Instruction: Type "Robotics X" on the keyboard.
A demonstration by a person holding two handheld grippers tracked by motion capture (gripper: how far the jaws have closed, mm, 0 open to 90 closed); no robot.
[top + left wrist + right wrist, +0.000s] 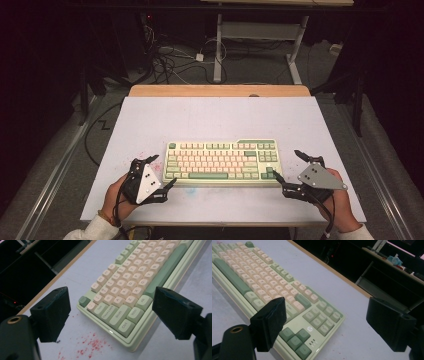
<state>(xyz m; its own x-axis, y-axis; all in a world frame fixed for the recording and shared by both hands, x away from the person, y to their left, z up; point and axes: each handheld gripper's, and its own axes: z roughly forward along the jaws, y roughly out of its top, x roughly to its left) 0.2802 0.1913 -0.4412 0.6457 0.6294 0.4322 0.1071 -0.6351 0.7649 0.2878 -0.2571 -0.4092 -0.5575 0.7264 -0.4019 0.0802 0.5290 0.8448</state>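
My two tools frame a keyboard (223,161) on the desk (220,117), one at each end.

The green and cream keyboard lies flat near the desk's front edge. My left tool (161,173) sits just beside its left end, jaws spread wide and holding nothing. My right tool (286,166) sits at its right end, jaws also spread, one jaw over the arrow keys (295,340). Red specks (91,346) mark the desk surface by the keyboard's left corner.
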